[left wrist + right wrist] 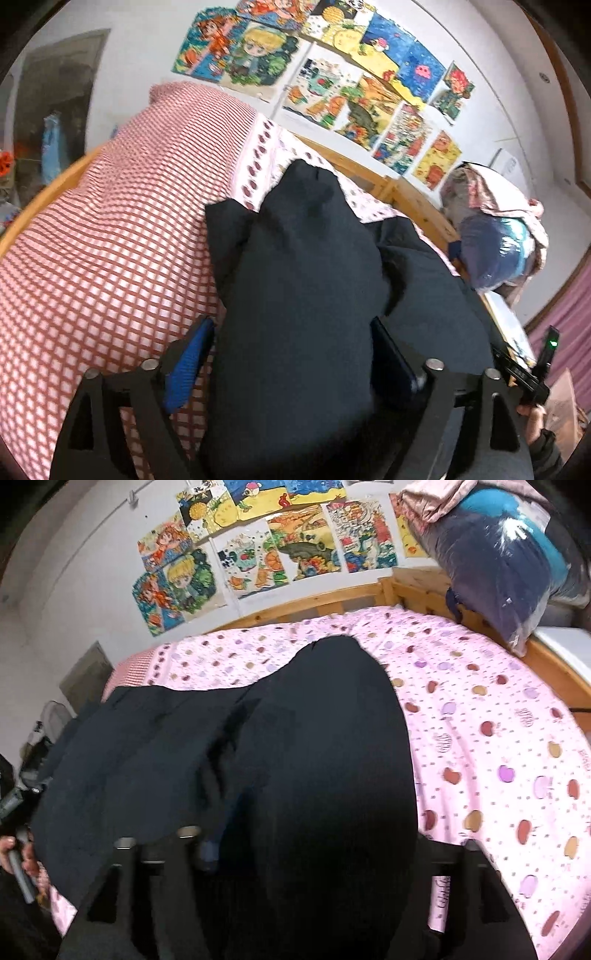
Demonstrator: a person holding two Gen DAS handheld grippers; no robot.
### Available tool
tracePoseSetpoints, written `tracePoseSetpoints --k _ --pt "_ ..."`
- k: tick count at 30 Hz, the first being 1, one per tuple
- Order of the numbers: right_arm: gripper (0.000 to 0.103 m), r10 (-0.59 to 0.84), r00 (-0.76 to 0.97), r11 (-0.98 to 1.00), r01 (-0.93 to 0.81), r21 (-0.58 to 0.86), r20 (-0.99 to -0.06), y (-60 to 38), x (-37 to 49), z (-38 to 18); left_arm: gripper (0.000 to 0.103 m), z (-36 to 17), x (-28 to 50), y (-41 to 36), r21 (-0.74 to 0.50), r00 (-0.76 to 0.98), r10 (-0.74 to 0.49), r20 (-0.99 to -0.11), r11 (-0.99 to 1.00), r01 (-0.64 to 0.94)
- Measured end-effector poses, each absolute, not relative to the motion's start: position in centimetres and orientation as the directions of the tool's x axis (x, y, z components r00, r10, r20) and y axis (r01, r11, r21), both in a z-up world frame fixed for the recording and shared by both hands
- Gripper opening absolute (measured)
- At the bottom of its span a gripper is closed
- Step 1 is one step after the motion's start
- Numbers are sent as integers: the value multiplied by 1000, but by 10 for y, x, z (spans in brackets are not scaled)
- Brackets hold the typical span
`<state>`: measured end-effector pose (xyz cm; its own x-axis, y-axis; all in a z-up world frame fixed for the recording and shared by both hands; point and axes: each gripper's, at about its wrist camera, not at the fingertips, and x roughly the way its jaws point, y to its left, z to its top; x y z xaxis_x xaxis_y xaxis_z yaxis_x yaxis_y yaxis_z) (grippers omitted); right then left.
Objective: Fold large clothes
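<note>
A large dark navy garment (303, 266) lies bunched on the bed and also shows in the right wrist view (258, 757). My left gripper (291, 354) has its blue-padded fingers (188, 362) on either side of a thick fold of the garment, which fills the gap and drapes over the jaws. My right gripper (310, 853) is mostly hidden under the same dark cloth, which hangs over its fingers (208, 853). The right gripper's body (532, 369) shows at the right edge of the left wrist view.
The bed has a pink sheet with heart spots (480, 746) and a red checked cover (103, 240). A wooden bed frame (332, 598) runs along the wall with drawings (258, 546). Bagged bedding (517, 546) sits on the headboard end.
</note>
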<state>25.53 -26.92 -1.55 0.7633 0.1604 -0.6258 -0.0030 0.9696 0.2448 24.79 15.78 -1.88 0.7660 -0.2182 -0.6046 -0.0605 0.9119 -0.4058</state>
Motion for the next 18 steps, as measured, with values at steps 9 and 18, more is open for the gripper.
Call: tracePoseSetpoints --k 9,18 --pt "87 -11 776 994 79 80 -631 -260 249 -2 95 2 231 139 -224 810 -36 -585 967 -119" --pt "101 -105 850 992 126 7 -516 -256 225 27 103 21 215 136 -194 846 6 -534 972 -130"
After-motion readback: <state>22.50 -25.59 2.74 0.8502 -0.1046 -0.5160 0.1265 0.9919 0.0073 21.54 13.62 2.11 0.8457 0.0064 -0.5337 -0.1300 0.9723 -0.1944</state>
